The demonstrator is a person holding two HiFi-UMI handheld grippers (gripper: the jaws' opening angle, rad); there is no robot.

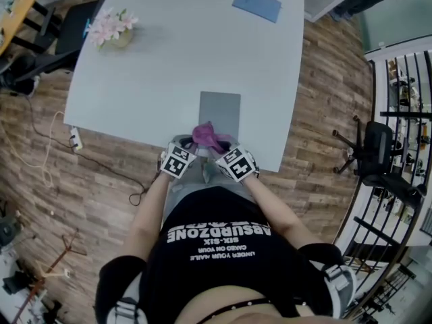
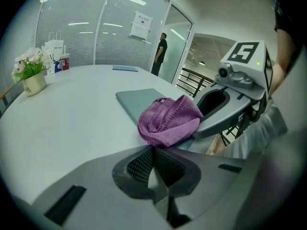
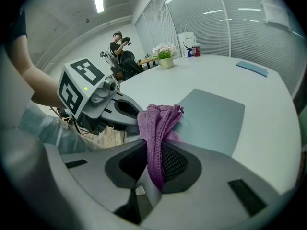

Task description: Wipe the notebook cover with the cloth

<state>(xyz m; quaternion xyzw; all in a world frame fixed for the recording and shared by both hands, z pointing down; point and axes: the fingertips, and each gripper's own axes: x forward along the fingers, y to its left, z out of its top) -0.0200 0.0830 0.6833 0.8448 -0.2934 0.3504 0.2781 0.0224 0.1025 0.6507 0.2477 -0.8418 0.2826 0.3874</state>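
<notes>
1 notebook [image 1: 219, 111], grey, cover closed, lies flat on the white table [image 1: 169, 66] near the person's edge, short side toward them. 1 cloth [image 3: 157, 123], purple, bunched up and hanging in folds over the notebook's near end. R gripper [image 3: 153, 150]: jaws clenched on the cloth, w/ fabric running down between the mesh pads and a wad standing up above the tips. L gripper [image 2: 153, 151]: jaws pressed together, nothing seen between the pads; tips sit right at the cloth's lower edge, can't tell if they touch it or nip a corner. The 2 grippers are side by side at the table's near edge, tips angled in toward each other w/ the cloth between them, and each shows 1 marker cube in the head view. Both of the person's forearms reach fwd from a black printed T-shirt [image 1: 219, 238]. Elsewhere on the table: 1 flat blue item [image 1: 256, 4] at the far R corner and 1 pot of pink flowers [image 1: 111, 29] at the far L side, both well apart from the notebook. Beyond the flowers, in the L gripper view, a white paper bag [image 2: 55, 47] stands by the glass wall. Floor is wood plank; 1 power strip [image 1: 75, 139] w/ cables lies L of the table, 1 dark office chair [image 1: 376, 147] stands to the R by a black railing. 2 people in the bkgd: 1 standing [image 2: 161, 51] at the glass partition, 1 seated [image 3: 118, 44] past the table.
</notes>
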